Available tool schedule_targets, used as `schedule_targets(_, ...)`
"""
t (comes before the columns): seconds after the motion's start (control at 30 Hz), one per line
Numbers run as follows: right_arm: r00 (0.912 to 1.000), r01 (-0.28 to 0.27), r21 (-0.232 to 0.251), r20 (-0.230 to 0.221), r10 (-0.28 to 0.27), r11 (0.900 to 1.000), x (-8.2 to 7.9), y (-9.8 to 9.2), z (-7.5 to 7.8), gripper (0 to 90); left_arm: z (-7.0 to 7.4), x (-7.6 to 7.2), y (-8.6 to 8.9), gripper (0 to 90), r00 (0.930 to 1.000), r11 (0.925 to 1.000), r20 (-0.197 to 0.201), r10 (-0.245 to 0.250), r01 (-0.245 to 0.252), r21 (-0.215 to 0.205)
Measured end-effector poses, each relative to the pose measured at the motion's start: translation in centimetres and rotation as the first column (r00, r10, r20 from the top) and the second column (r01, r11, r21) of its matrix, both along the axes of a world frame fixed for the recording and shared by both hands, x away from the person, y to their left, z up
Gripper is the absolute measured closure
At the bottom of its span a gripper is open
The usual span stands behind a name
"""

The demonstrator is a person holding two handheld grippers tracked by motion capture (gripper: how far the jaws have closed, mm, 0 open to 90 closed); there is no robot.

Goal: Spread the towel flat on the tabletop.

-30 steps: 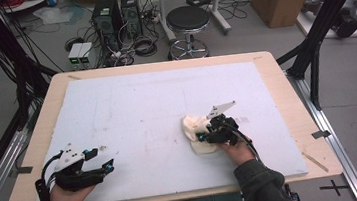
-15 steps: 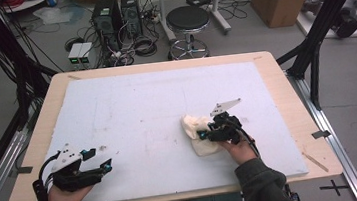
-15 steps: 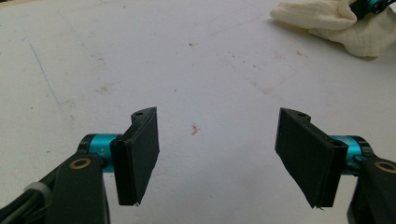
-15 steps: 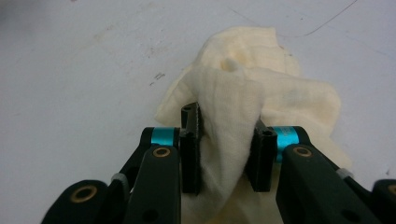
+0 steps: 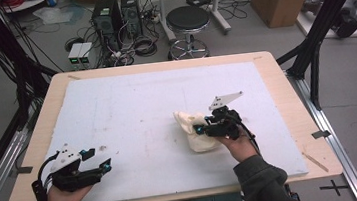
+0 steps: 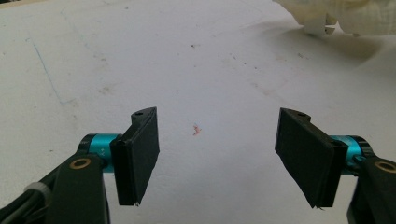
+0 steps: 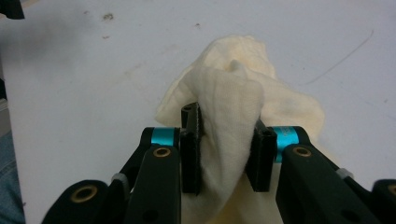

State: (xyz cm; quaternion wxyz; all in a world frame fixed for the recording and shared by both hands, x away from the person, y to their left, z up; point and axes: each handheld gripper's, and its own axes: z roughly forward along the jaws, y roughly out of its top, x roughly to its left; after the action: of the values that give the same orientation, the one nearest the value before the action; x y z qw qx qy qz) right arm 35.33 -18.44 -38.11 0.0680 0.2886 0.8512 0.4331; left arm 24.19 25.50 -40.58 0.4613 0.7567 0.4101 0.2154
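**Right gripper pinches the cream cloth, left gripper waits open**

In the high view, a crumpled cream cloth (image 5: pixel 193 129) lies a little right of the middle of the frame, on the white board (image 5: pixel 141 104) that covers the wooden table (image 5: pixel 287 99). The right gripper (image 5: pixel 200 130) sits at the right edge of the cloth, with a person's hand (image 5: pixel 239 144) behind it. A grey three-cornered plate sticks up from its top.

In the right gripper view, the cloth (image 7: pixel 233 107) fills the middle of the frame. A thick fold of it is squeezed between the two black jaws, which press on it from both sides. The rest of the cloth spreads out past the jaws toward the top of the frame and rests on the white board (image 7: pixel 93 60).

The left gripper (image 5: pixel 107 164) is in the lower left of the high view, well apart from the cloth, resting low over the board in the person's other hand (image 5: pixel 66 198). In the left gripper view its jaws stand wide apart with nothing between them, just the white board (image 6: pixel 140 60) with small marks on it. A bit of the cloth (image 6: pixel 341 16) shows in the upper right corner of that view.
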Motion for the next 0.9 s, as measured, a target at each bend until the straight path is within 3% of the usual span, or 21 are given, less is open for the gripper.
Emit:
schedule_targets(0.13,0.9997,-0.020,0.026,0.013,0.020,0.999,-0.1,1.1,1.3,71.2,0.0,0.0,0.0,30.8,1.0000,1.0000,0.000,-0.003,0.003,-0.001)
schedule_targets(0.43,0.9979,-0.062,0.048,0.024,0.061,0.997,0.4,3.9,2.5,71.1,0.1,0.0,0.1,30.9,1.0000,1.0000,0.003,0.000,0.000,-0.002)
schedule_targets(0.73,0.9972,-0.073,0.078,0.021,0.072,0.994,1.3,7.3,2.6,70.9,0.0,0.0,0.1,31.1,1.0000,1.0000,0.003,0.000,0.000,-0.007)
schedule_targets(0.9,0.9987,-0.051,0.060,0.010,0.050,0.997,2.0,9.2,1.3,70.0,0.1,0.1,0.2,31.1,1.0000,1.0000,0.005,-0.004,0.004,-0.003)
